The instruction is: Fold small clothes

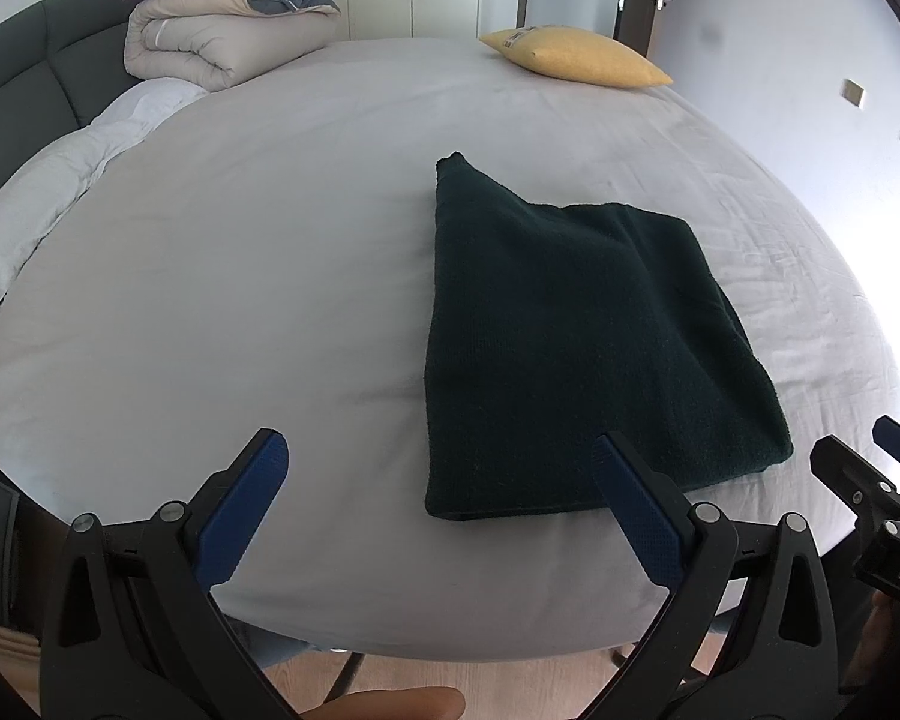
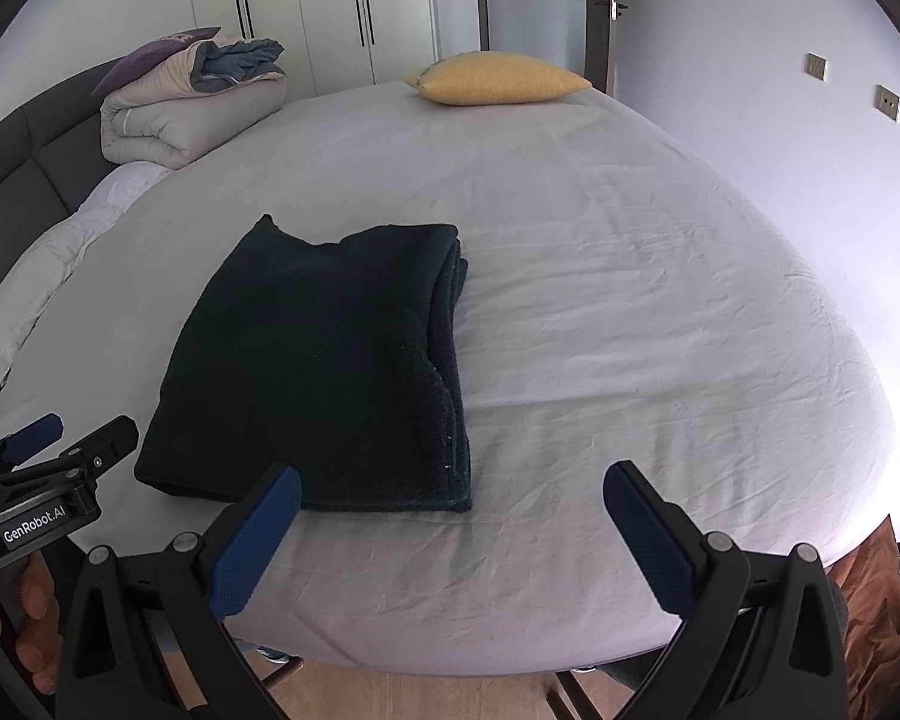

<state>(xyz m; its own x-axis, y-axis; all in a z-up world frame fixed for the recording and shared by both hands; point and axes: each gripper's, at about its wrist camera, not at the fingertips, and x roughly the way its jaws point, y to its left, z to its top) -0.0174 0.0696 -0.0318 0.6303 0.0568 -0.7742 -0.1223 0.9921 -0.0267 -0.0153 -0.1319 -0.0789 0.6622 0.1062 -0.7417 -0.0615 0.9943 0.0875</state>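
**Inspector:** Dark green knit, thick and soft by the look of it. The garment point(image 1: 576, 336) lies folded into a layered rectangle on the pale sheet point(image 1: 240, 276) of the bed, near the edge closest to the cameras. One corner at the far end sticks up past the fold line.

**Clerk:** And the tools?

**Inspector:** Left gripper point(image 1: 441, 516) hovers over the near edge of the bed, jaws spread wide, nothing between them. Its right finger sits over the garment's near corner in the left wrist view; I cannot tell whether it touches. Right gripper point(image 2: 450, 534) is likewise wide apart and empty, just beside the garment's near right corner, above bare sheet.

**Clerk:** Step in hand?

**Inspector:** In my judgement, a pause between folds, or the close of the fold altogether. The right wrist view shows several stacked layers along the right edge, so most of the folding looks done. Whether one more fold is intended, the frames do not settle.

**Clerk:** What would the next move need?

**Inspector:** If another fold, each gripper should close on a near corner, catching all layers, lift together and carry toward the far edge. The knit looks bulky; a shallow pinch would likely take only the top layer and spoil the stack. The stray far corner wants tucking.

**Clerk:** Surroundings?

**Inspector:** Yellow pillow point(image 2: 498, 81) and rolled duvet point(image 2: 180, 114) at the far side, well apart from the work.
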